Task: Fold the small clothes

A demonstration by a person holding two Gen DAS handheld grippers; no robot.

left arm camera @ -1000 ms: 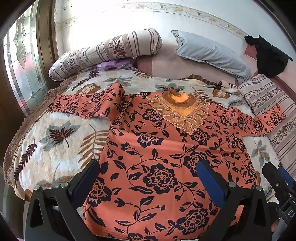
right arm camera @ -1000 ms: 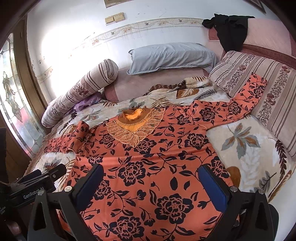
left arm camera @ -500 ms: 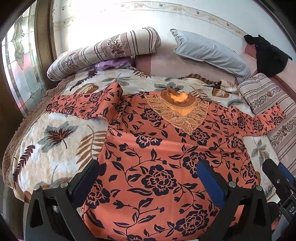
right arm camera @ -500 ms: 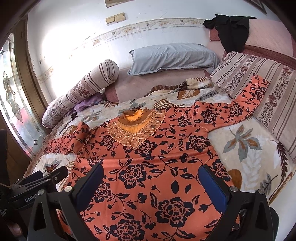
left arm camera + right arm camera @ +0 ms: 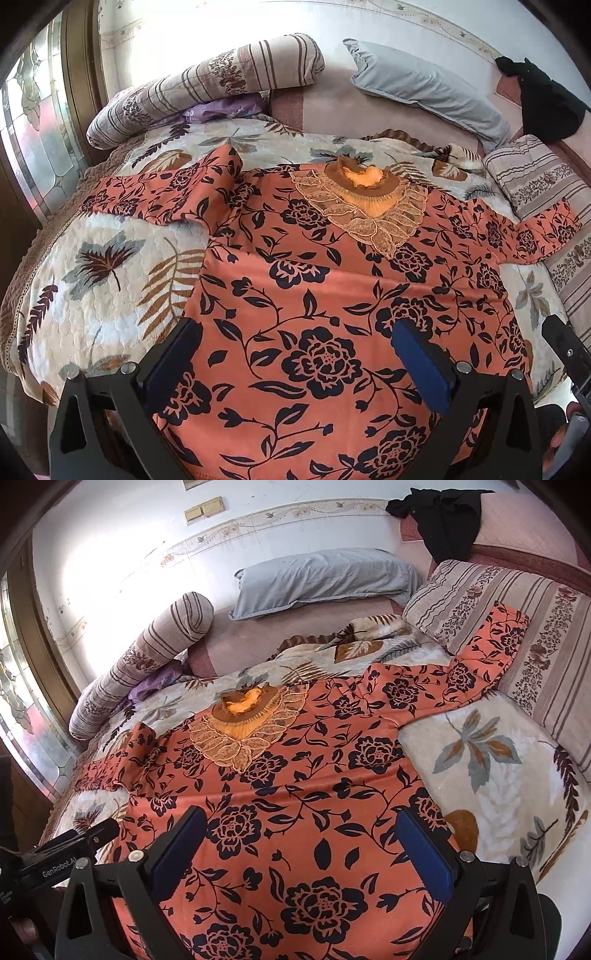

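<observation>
You hold the left hand-held gripper and the right hand-held gripper wide apart and empty over the near hem, probably to take it for a fold. The orange flowered blouse lies flat, front up, on the bed, sleeves spread left and right, lace collar far.

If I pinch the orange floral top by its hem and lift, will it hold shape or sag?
The orange floral top will probably sag: it follows the quilt with soft creases. Its far sleeve drapes up the striped cushion, so it likely drags. The lace collar looks snag-prone.
</observation>
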